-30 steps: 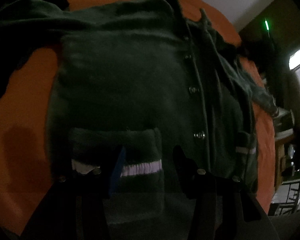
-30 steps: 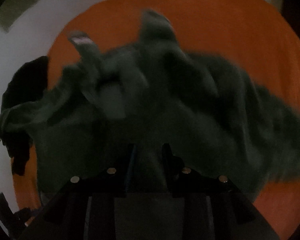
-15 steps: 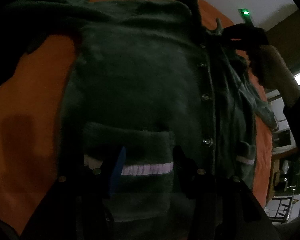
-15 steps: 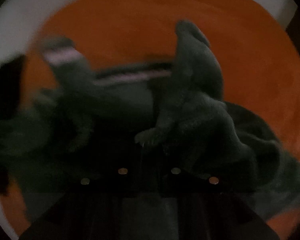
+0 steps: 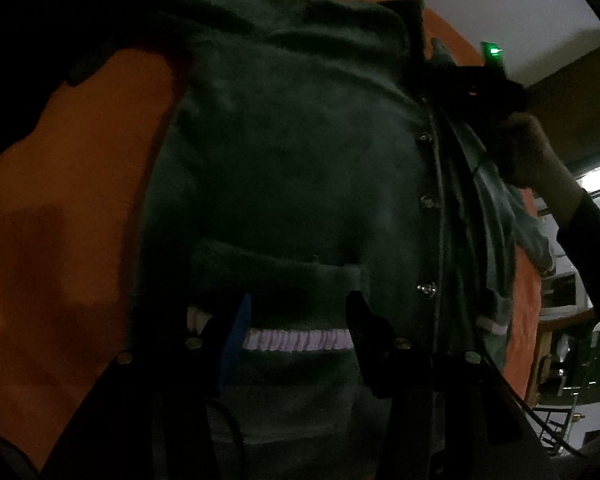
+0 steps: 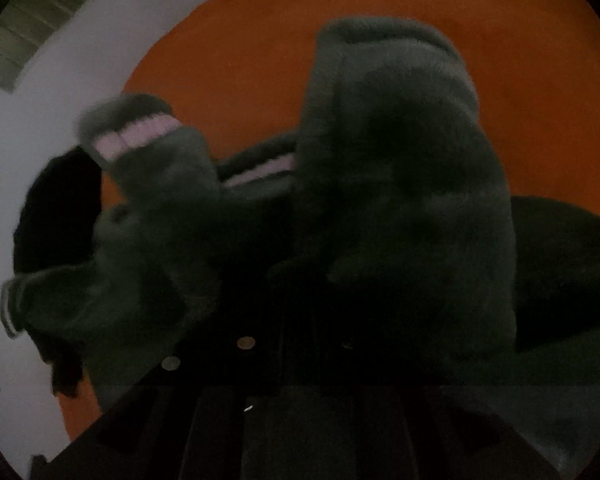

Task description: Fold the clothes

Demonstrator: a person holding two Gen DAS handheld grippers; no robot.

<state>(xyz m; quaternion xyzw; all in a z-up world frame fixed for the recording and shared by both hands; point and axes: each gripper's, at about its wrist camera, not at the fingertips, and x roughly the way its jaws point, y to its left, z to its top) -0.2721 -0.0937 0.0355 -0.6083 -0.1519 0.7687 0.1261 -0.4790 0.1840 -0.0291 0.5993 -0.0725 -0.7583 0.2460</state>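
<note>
A dark green fleece cardigan (image 5: 300, 168) lies front up on an orange sheet (image 5: 80, 200), its row of buttons (image 5: 427, 288) running down the right side. My left gripper (image 5: 298, 320) stands open just over the pocket (image 5: 284, 276), its fingers either side of the pale lilac trim (image 5: 296, 339). At the collar, a hand (image 5: 528, 148) holds my right gripper (image 5: 472, 80). In the right wrist view the cardigan (image 6: 400, 160) is bunched up over the right gripper (image 6: 300, 280), which is shut on the fabric; its fingertips are hidden. A cuff with a lilac band (image 6: 136, 136) sticks up at the left.
A black garment (image 6: 60, 208) lies at the sheet's left edge in the right wrist view, with pale floor (image 6: 40, 128) beyond. Wooden furniture (image 5: 560, 340) and a bright window stand past the bed's right side. Bare orange sheet (image 6: 240, 48) lies beyond the cardigan.
The right gripper and its hand came into the left wrist view at the collar. In the right wrist view the jaws closed on fabric, which now bunches up before the camera. The left gripper stayed open.
</note>
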